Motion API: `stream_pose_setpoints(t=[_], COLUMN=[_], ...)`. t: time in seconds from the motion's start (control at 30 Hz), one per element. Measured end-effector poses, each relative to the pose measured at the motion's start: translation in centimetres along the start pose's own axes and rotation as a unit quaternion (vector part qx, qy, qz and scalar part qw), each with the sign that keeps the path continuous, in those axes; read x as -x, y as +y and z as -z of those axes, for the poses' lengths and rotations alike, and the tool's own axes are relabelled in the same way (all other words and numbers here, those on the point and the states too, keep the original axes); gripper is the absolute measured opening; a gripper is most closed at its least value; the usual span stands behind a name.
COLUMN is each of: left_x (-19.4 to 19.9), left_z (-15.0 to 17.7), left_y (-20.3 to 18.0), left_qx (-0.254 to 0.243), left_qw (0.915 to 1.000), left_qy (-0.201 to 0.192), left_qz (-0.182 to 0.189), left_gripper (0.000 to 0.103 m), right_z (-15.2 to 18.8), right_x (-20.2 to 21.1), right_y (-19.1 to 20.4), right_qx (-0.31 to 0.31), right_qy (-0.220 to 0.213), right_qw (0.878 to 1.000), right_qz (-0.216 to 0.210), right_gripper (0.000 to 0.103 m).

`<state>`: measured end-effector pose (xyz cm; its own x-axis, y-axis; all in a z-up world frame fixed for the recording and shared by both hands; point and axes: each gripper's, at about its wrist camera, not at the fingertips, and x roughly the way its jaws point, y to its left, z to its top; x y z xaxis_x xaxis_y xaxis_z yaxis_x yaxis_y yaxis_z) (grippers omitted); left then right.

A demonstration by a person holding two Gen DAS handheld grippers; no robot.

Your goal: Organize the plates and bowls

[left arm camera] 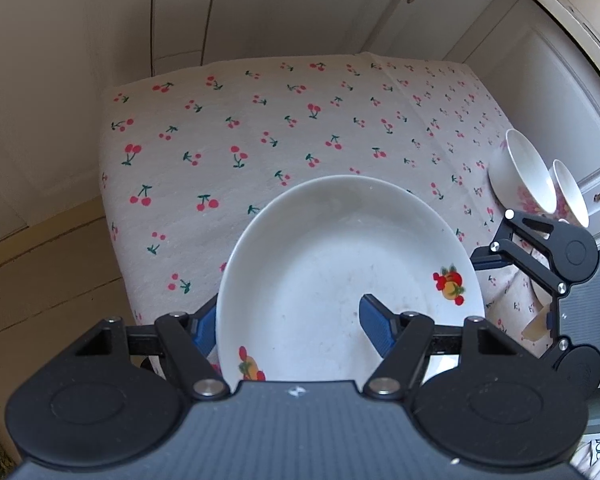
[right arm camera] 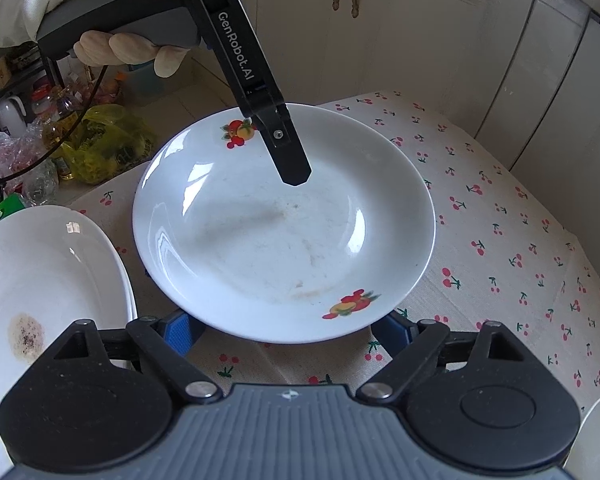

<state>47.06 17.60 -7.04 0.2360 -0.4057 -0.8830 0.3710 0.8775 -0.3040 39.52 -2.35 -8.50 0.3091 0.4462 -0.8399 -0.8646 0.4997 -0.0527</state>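
Nearest the left wrist camera, the left gripper (left arm camera: 292, 322) is closed on the rim of a white plate (left arm camera: 340, 264): one blue finger (left arm camera: 374, 326) lies inside the dish and the other is seen behind the rim, underneath it, so the edge is pinched between them. Fruit decals are printed on the plate's rim. From the right wrist view the same plate (right arm camera: 284, 224) is seen tilted and raised above the cherry-print tablecloth (right arm camera: 500, 240), with a shadow cast under its near edge and faint brownish smears in its middle. The right gripper (right arm camera: 288, 330) is held with its jaws wide apart, the near rim of the plate lying between the blue fingers (right arm camera: 178, 332); whether either pad touches the rim cannot be told, as the tips are hidden beneath it. A gloved hand (right arm camera: 140, 46) is seen gripping the handle of the left gripper at the top of that view. Beside the raised plate, at the left, a second plate (right arm camera: 52, 280) with a brown stain rests on the table. Farther off, near the table's right edge in the left wrist view, two white bowls (left arm camera: 540, 184) with pink flower print are standing close together. Beyond the table, pale cabinet doors (left arm camera: 300, 8) are visible.
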Motion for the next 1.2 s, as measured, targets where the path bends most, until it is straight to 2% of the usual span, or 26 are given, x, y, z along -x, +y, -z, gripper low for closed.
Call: stream_pose_setpoints(t=[0.7, 1.2], left_x=[3.0, 7.0], left_z=[0.1, 4.4], left_y=[-3.2, -8.3], left_qx=[-0.023, -0.033], left_qw=[0.9995, 0.9987], left_qy=[-0.021, -0.036], left_qz=[-0.005, -0.014], left_gripper=[0.070, 0.070], right_z=[0.3, 1.8], right_x=[3.7, 8.8], right_y=[0.0, 4.4], right_qx=[-0.009, 0.006], right_qy=[-0.023, -0.035], right_qw=[1.000, 0.999], right_qz=[0.013, 0.027], right_gripper=[0.091, 0.091])
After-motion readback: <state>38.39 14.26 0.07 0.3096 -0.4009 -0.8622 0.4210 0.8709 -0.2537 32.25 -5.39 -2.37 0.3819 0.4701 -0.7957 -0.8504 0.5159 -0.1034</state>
